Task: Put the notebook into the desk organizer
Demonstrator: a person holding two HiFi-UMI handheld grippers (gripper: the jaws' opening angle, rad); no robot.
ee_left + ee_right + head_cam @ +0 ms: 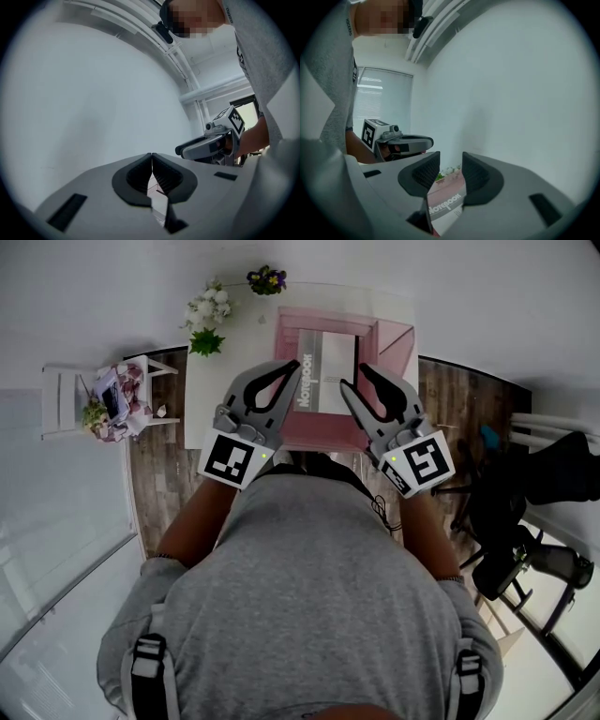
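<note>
table (246, 329) white, against white wall (94, 296); wood floor (157, 465) beside. grey notebook (330, 371) lies in pink desk organizer (395, 341). left gripper (297, 367) jaws together, right gripper (353, 377) jaws apart, empty.

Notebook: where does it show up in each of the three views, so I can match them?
Head view: notebook upper centre, in the pink desk organizer.
Left gripper view: not identifiable; only a pale sliver behind shut jaws.
Right gripper view: low centre, seen between the jaws.
Shared landmark: the pink desk organizer.
</note>
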